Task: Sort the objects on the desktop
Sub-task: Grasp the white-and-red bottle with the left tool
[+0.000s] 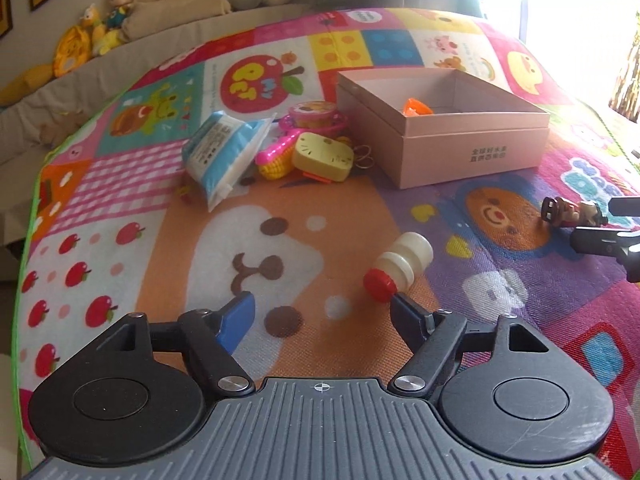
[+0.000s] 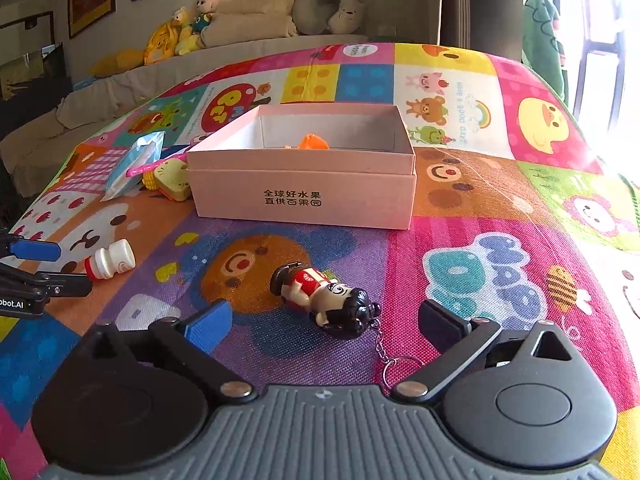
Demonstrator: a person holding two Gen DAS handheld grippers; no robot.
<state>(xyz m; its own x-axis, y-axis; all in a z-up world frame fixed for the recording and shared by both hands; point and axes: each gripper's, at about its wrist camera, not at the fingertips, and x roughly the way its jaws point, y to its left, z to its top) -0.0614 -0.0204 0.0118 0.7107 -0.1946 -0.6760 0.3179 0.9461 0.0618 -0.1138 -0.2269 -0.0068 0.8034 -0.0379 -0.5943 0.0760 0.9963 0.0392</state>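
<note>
Both grippers tilted down, spread and empty: left gripper (image 1: 322,316) by the bottle (image 1: 400,266), right gripper (image 2: 326,326) around the doll keychain (image 2: 326,300); pink box (image 2: 304,196) read "全球好水果".

Two low wrist views angled down across the mat (image 1: 120,184), close, sharing the pink box (image 1: 460,136).
</note>
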